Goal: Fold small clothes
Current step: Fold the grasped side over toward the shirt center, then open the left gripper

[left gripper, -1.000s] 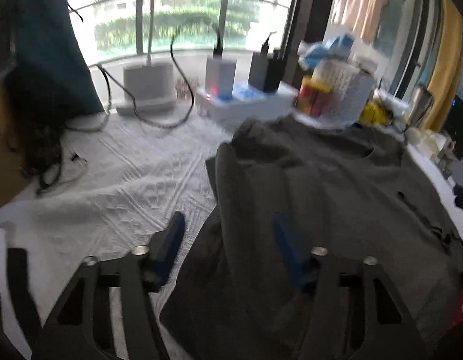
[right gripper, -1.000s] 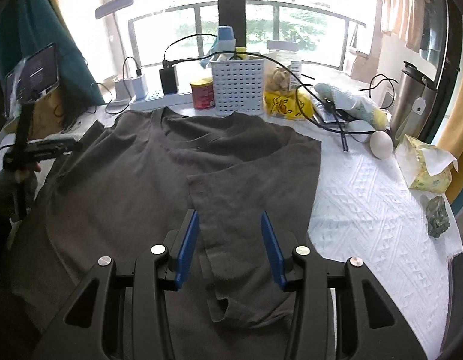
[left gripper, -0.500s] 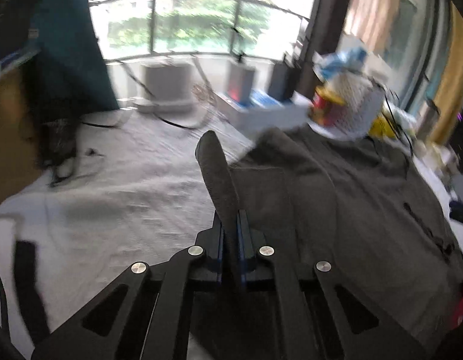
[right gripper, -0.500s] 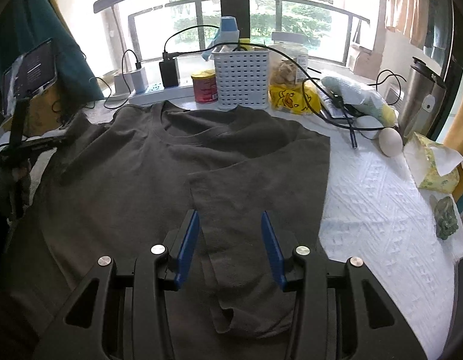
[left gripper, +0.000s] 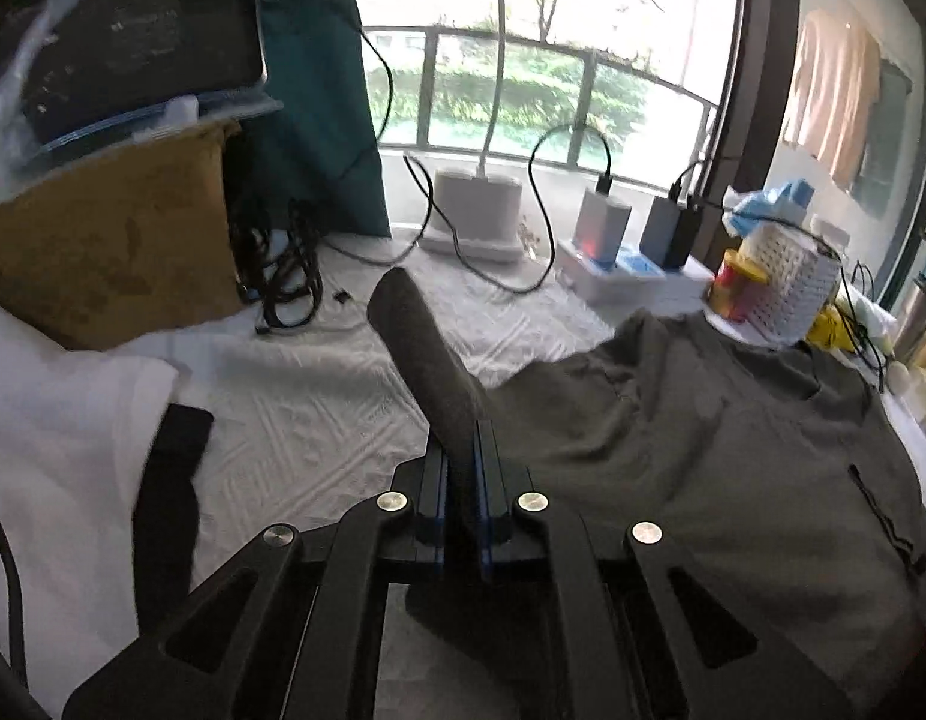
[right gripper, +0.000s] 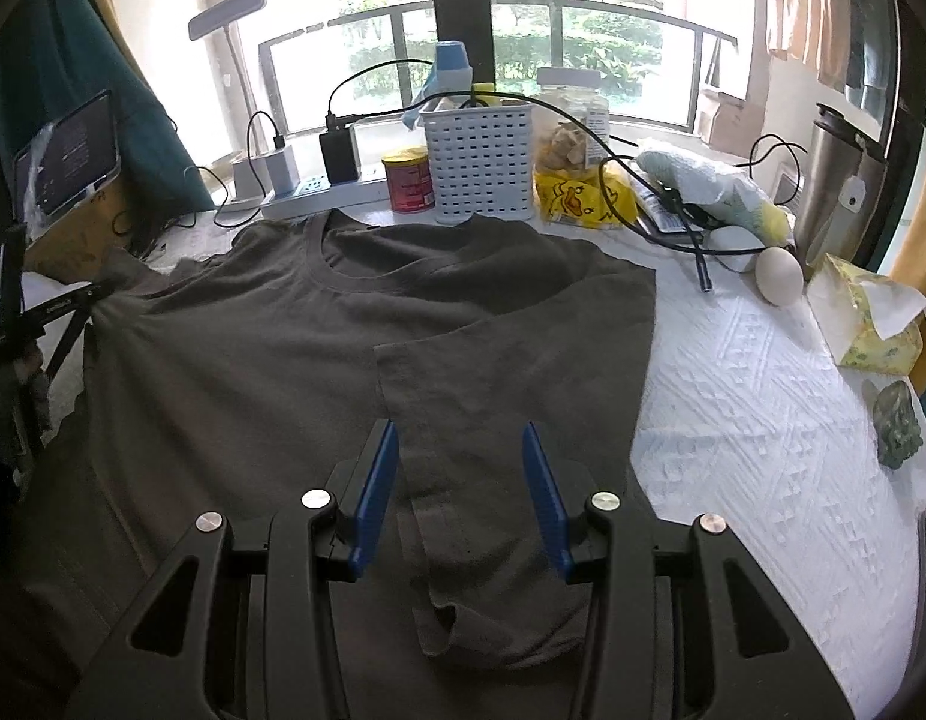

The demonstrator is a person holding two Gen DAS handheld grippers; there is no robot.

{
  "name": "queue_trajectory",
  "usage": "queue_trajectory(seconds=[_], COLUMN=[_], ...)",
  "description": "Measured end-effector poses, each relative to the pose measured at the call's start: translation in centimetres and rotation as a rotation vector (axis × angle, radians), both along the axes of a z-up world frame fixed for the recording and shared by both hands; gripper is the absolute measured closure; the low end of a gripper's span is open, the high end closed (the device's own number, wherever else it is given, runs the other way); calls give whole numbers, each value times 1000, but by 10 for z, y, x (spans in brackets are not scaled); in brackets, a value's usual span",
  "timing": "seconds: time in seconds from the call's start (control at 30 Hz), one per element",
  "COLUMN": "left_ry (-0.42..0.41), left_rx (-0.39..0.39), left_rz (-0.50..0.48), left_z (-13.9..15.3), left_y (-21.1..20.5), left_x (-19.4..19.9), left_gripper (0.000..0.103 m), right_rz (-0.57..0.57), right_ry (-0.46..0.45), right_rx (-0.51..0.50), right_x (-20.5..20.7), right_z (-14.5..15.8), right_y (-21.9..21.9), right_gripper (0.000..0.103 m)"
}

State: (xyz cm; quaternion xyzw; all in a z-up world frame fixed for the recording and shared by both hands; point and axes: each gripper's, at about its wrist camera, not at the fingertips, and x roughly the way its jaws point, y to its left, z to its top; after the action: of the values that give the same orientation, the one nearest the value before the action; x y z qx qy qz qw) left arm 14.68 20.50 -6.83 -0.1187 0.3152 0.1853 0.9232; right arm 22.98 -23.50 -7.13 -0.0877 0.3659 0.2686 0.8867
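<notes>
A dark grey T-shirt (right gripper: 253, 360) lies spread on the white textured tablecloth (right gripper: 763, 420), collar toward the window. Its right side is folded over as a flap (right gripper: 511, 360) toward the middle. My right gripper (right gripper: 460, 480) hovers open above that flap with nothing between its blue pads. My left gripper (left gripper: 461, 462) is shut on the T-shirt's (left gripper: 733, 468) left edge. A tongue of cloth (left gripper: 415, 348) sticks up from its jaws, lifted off the table. In the right wrist view the left gripper (right gripper: 61, 306) shows at the shirt's far left.
Along the window stand a white basket (right gripper: 480, 162), a red can (right gripper: 409, 180), a power strip with chargers (right gripper: 319, 192) and a steel flask (right gripper: 835, 192). An egg (right gripper: 778, 276) and a tissue pack (right gripper: 871, 324) lie right. A cardboard box (left gripper: 103, 240) and cables (left gripper: 283, 276) sit left.
My left gripper has closed on the shirt's left edge and raised it, and its view has swung left. The right gripper has stayed still and open.
</notes>
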Motion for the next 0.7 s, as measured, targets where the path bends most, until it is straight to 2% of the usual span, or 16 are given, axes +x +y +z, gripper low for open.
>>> queue_trajectory(seconds=[0.2, 0.43, 0.6, 0.7], left_ry=[-10, -10, 43, 124], left_rx=[66, 105, 87, 50], left_rz=[-18, -175, -324, -381], left_z=[13, 28, 11, -7], left_y=[-26, -71, -109, -127], left_x=[3, 28, 57, 73], left_gripper=[95, 95, 95, 95], right_rz=[-20, -27, -55, -71], right_ry=[-2, -8, -12, -15], right_rx=[39, 66, 84, 88], right_x=[2, 0, -1, -3], right_z=[1, 0, 1, 3], right_y=[-13, -26, -40, -46], right_gripper=[60, 60, 60, 60])
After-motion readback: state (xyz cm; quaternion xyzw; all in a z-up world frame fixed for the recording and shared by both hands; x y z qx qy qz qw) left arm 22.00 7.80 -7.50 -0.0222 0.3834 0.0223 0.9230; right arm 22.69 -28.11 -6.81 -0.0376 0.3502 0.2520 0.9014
